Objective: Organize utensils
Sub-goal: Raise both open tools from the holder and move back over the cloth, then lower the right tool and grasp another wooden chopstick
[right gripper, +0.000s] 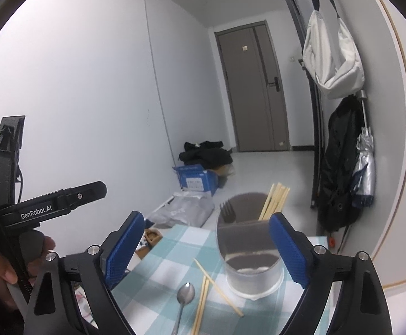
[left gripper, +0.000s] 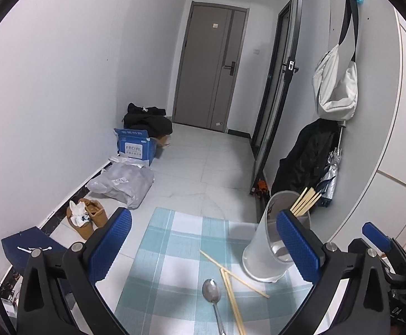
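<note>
A frosted utensil cup (left gripper: 270, 248) stands on the teal plaid tablecloth (left gripper: 172, 265), holding several chopsticks (left gripper: 306, 201). In the right wrist view the cup (right gripper: 252, 262) also holds a dark fork (right gripper: 227, 212) and chopsticks (right gripper: 275, 199). A metal spoon (left gripper: 212, 293) and loose chopsticks (left gripper: 232, 276) lie on the cloth in front of the cup; they also show in the right wrist view, the spoon (right gripper: 184, 296) beside the chopsticks (right gripper: 205, 287). My left gripper (left gripper: 203, 248) is open and empty above them. My right gripper (right gripper: 203, 251) is open and empty, its right finger beside the cup.
The table stands in a hallway. Shoes (left gripper: 87, 217), a grey bag (left gripper: 124, 181), a blue box (left gripper: 136, 146) and dark clothing (left gripper: 147, 120) lie along the left wall. A white bag (left gripper: 337, 83), black jacket (left gripper: 306, 159) and umbrella (left gripper: 331, 173) hang on the right wall.
</note>
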A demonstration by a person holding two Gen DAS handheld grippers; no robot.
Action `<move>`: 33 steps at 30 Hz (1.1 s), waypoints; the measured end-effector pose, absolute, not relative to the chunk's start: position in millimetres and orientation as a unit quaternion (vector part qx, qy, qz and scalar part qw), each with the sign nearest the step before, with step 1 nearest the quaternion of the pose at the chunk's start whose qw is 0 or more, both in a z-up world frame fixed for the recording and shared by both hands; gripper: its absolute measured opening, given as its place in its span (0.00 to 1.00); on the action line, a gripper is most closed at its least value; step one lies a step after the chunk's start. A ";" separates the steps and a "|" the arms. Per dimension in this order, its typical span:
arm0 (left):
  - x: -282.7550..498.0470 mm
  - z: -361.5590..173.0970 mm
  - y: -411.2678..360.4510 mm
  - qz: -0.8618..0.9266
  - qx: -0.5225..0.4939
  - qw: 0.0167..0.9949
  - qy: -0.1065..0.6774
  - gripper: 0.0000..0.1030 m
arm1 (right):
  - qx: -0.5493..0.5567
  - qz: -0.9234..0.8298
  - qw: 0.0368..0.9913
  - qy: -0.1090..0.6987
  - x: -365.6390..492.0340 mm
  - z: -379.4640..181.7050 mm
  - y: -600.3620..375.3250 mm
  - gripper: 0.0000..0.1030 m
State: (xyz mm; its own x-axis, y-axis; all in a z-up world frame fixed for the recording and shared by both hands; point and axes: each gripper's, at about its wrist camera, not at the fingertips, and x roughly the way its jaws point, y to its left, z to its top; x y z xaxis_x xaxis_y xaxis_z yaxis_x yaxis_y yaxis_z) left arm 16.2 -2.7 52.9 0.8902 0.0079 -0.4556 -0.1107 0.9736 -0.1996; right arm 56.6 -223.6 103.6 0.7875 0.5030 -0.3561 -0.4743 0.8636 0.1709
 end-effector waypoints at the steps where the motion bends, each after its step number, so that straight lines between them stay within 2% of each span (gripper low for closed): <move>1: 14.7 48.9 -1.1 0.031 -0.114 0.965 0.233 0.99 | 0.034 0.259 0.944 0.201 55.7 99.9 -221.5 0.90; 12: 18.8 -3.1 27.2 0.049 -0.155 0.949 0.270 0.99 | -0.010 0.262 0.922 0.283 61.4 41.9 -196.0 0.91; 20: 30.7 -14.0 47.0 0.068 -0.193 0.932 0.299 0.99 | -0.044 0.258 0.894 0.363 80.6 -4.9 -172.1 0.90; 22: 34.5 -19.3 52.8 0.068 -0.211 0.923 0.314 0.99 | -0.050 0.253 0.886 0.385 85.6 -17.1 -166.2 0.85; 24: 37.2 -25.6 59.1 0.072 -0.227 0.915 0.327 0.99 | -0.056 0.245 0.874 0.417 93.9 -32.4 -159.5 0.70; 29: 38.6 -30.1 67.4 0.083 -0.248 0.903 0.339 0.99 | -0.082 0.235 0.852 0.460 103.7 -61.3 -147.3 0.53; 33: 39.8 -32.9 71.2 0.080 -0.266 0.895 0.349 0.99 | -0.103 0.219 0.840 0.486 107.8 -78.6 -142.8 0.29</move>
